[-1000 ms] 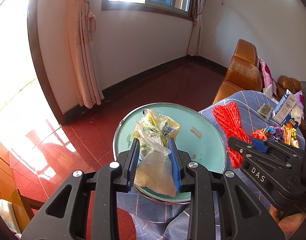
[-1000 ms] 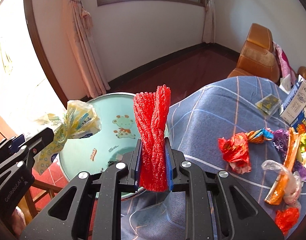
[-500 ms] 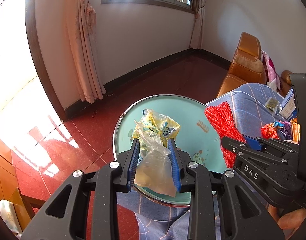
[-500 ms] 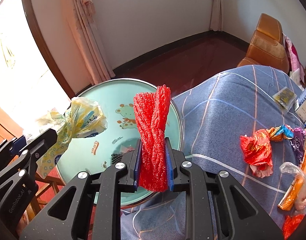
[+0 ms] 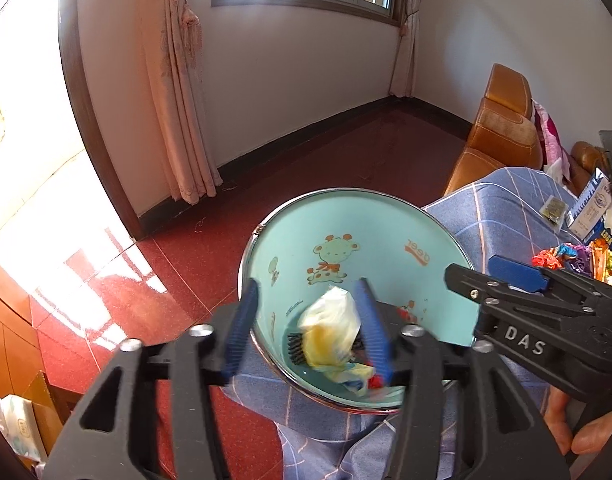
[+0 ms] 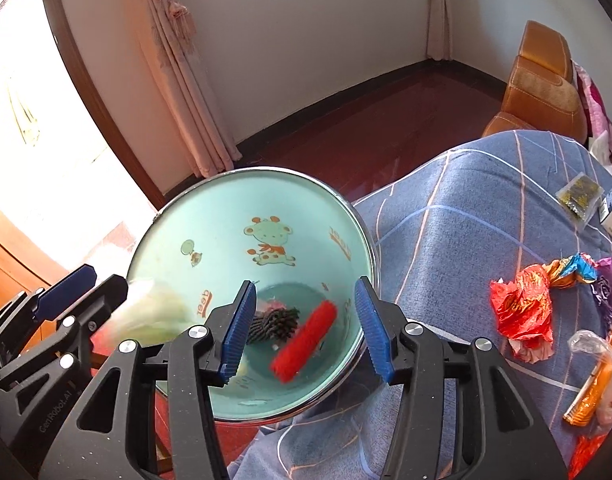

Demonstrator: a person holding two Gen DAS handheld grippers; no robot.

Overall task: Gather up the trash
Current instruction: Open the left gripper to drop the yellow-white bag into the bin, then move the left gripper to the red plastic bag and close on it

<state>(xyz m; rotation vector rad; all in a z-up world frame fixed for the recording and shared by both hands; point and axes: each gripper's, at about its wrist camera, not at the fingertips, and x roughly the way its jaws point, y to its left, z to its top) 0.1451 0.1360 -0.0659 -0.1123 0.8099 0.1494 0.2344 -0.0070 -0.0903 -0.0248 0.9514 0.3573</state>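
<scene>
A round teal basin (image 5: 386,236) (image 6: 210,224) with a cartoon deer stands beside the blue checked cloth. My left gripper (image 5: 306,332) is open above it; a yellow-white plastic bag (image 5: 332,330), blurred, falls between its fingers into the basin. My right gripper (image 6: 306,328) is open above the basin too. A red mesh roll (image 6: 306,340), blurred, drops into the basin next to a dark piece (image 6: 276,322). The left gripper also shows at the left of the right wrist view (image 6: 66,292), with the pale bag (image 6: 154,316) blurred beside it.
Several wrappers lie on the blue checked cloth (image 6: 466,216): a red one (image 6: 522,312), an orange one in clear plastic (image 6: 594,384), purple and blue ones. A white box (image 5: 590,208) is at far right. An orange sofa (image 5: 502,136) stands behind. Red floor lies to the left.
Both grippers have opened over the basin. The plastic bag has left the left gripper and the red mesh roll has left the right gripper; both are dropping into the basin.
</scene>
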